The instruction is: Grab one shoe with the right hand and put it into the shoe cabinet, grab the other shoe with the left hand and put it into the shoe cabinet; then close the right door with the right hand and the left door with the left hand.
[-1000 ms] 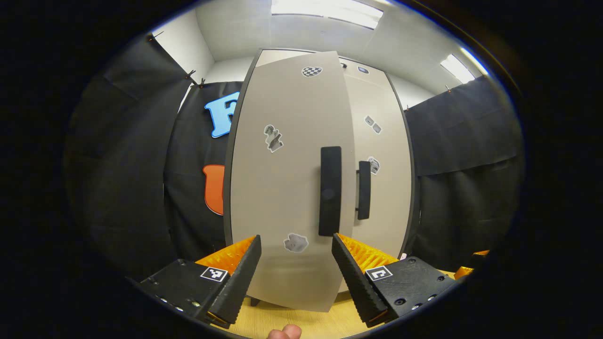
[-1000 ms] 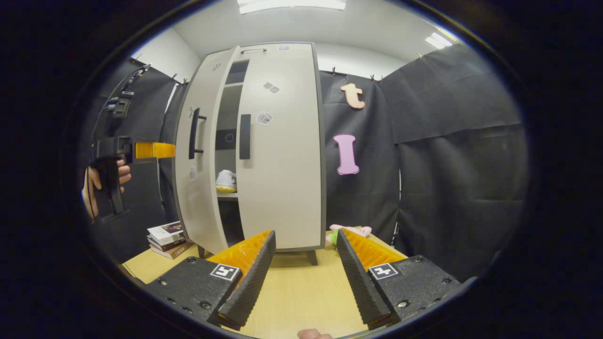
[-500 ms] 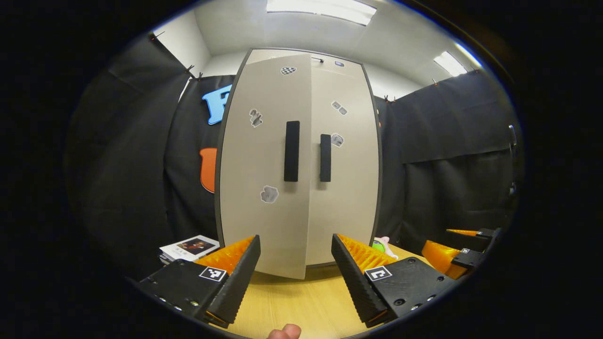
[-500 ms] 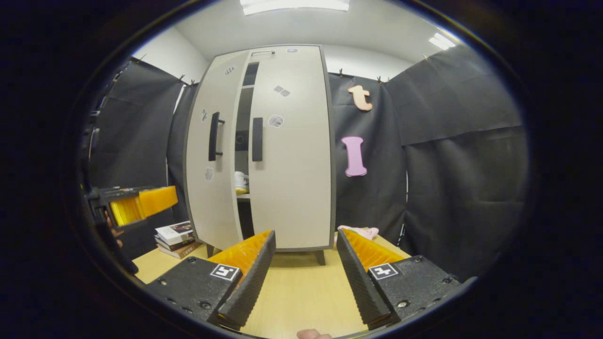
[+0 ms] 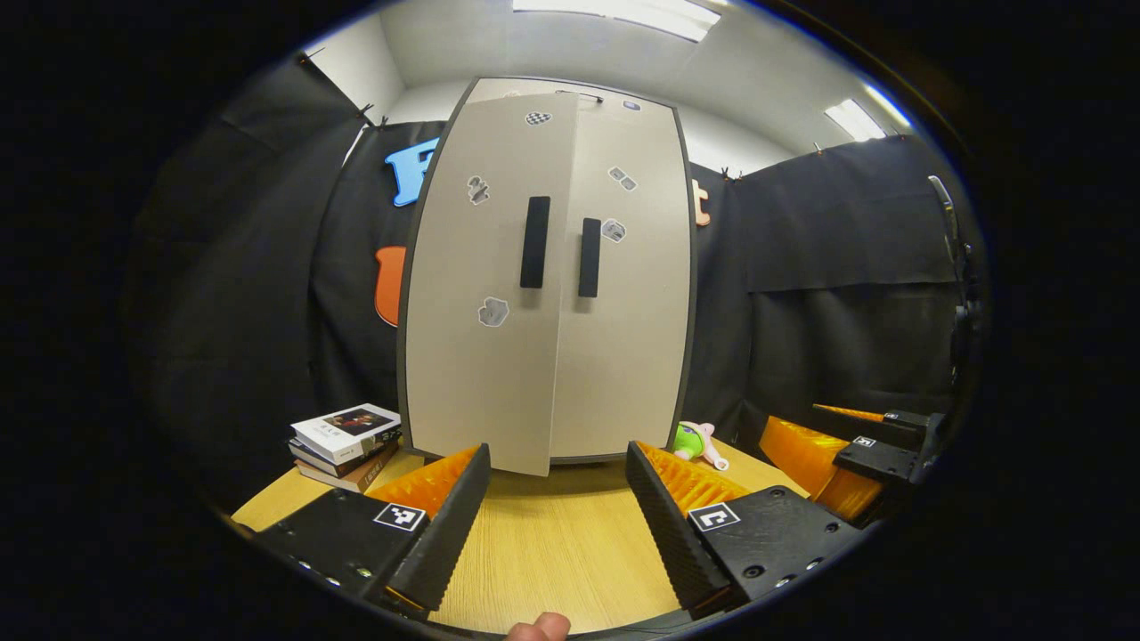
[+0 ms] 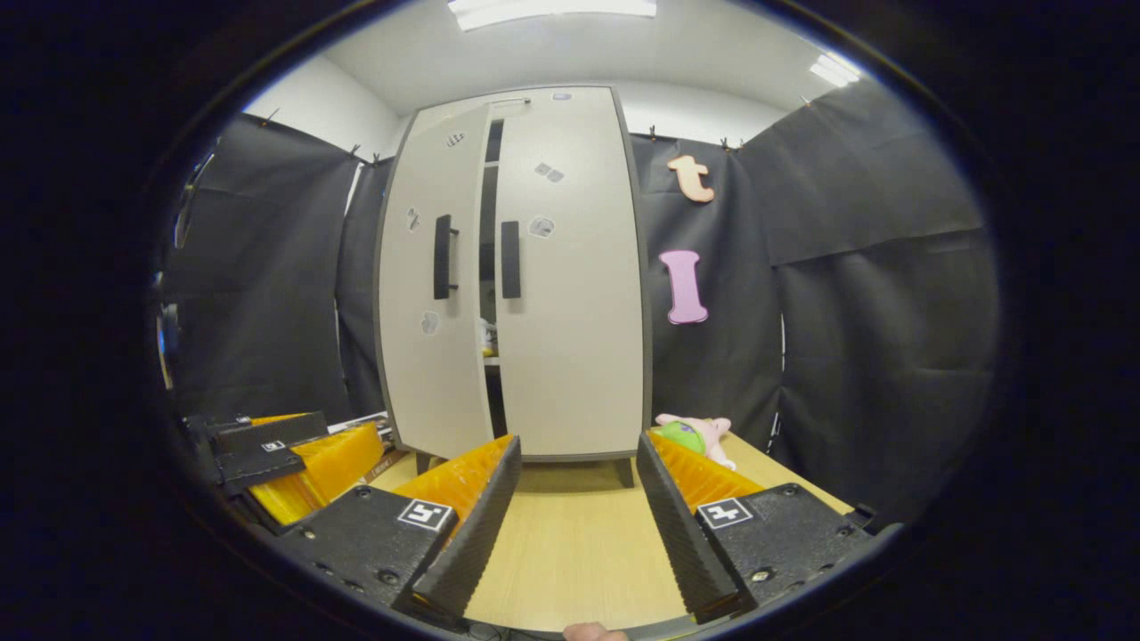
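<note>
While both grippers, left gripper (image 5: 557, 512) and right gripper (image 6: 577, 507), hung empty with fingers apart, the shoe cabinet (image 6: 570, 267) stood far; its left door (image 6: 436, 294) was ajar, its right door (image 6: 570, 285) closed, two handles.

Beige shoe cabinet (image 6: 570, 356), left door (image 6: 436, 294) ajar.

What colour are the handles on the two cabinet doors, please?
Black; the two handles show best in the left gripper view, against the beige doors.
</note>
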